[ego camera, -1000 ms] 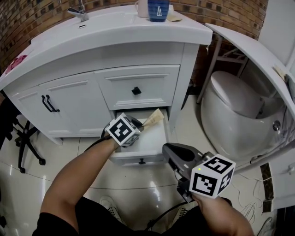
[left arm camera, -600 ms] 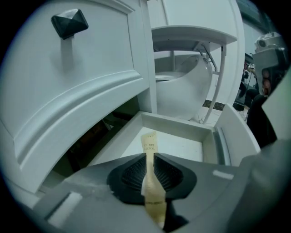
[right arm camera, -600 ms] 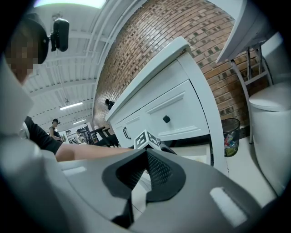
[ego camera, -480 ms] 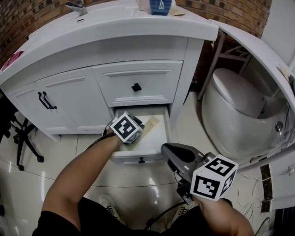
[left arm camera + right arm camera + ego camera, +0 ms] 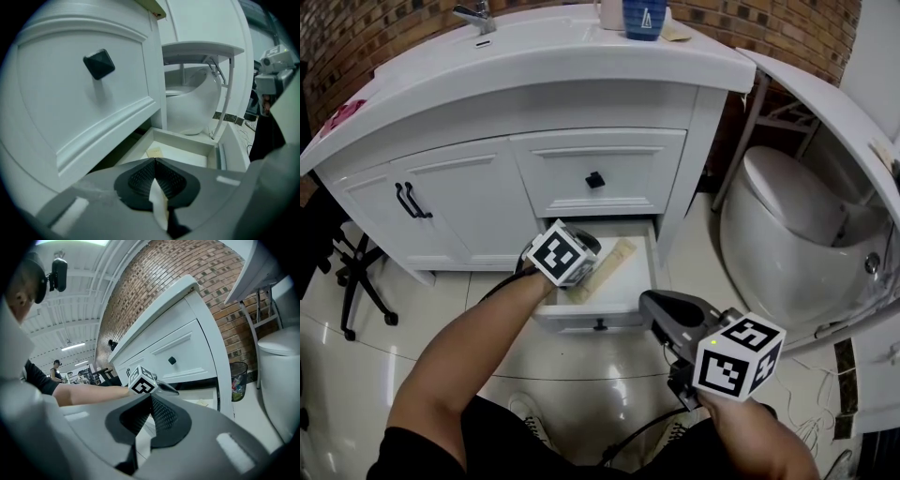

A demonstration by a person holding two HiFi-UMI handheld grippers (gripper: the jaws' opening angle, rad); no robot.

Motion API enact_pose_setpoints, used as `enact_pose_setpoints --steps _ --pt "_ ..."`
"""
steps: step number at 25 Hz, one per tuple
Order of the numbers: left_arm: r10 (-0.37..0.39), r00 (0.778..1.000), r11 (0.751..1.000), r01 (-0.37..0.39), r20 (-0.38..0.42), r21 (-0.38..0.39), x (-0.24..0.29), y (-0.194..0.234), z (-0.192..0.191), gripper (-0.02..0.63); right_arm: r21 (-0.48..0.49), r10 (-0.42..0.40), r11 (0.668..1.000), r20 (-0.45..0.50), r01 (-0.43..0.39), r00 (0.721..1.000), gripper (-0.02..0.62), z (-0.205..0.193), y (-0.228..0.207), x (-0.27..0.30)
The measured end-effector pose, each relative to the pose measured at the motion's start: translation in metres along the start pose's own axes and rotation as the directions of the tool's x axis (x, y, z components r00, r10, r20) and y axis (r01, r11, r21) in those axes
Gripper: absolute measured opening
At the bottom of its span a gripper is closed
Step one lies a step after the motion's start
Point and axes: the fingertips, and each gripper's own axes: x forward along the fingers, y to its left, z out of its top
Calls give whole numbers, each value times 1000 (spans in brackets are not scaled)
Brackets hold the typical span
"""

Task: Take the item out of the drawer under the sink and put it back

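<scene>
The bottom drawer [image 5: 644,281] under the sink stands pulled out. A long flat beige item [image 5: 613,259] lies slanted inside it, its far end toward the drawer's back right. My left gripper [image 5: 578,274] reaches into the drawer from the front left and is shut on the item's near end; a cream strip [image 5: 158,202] shows pinched between its pads. The item's far end [image 5: 153,152] rests on the drawer floor [image 5: 187,157]. My right gripper [image 5: 654,307] hovers in front of the drawer's right corner, shut with nothing in it [image 5: 151,398].
Above the open drawer is a shut drawer with a black knob [image 5: 595,179]. Cabinet doors with black handles [image 5: 408,200] are at the left. A toilet [image 5: 797,234] stands at the right, a waste bin [image 5: 238,377] beside the cabinet. A blue cup [image 5: 645,17] sits on the counter.
My left gripper has sunk lower into the drawer with the beige item, which now lies flatter inside. The right gripper has hardly moved.
</scene>
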Motion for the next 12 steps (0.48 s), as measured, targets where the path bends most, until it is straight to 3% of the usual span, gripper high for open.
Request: enact_pose_setpoints --steps 6,12 --pt "37 979 983 0 200 -182 -62 4 22 6 -9 -16 1000 -28 16 999 3 -10 -5 3" --pt "6 947 982 55 320 -179 -127 -39 28 6 -43 10 999 -32 -11 999 3 -8 4 3"
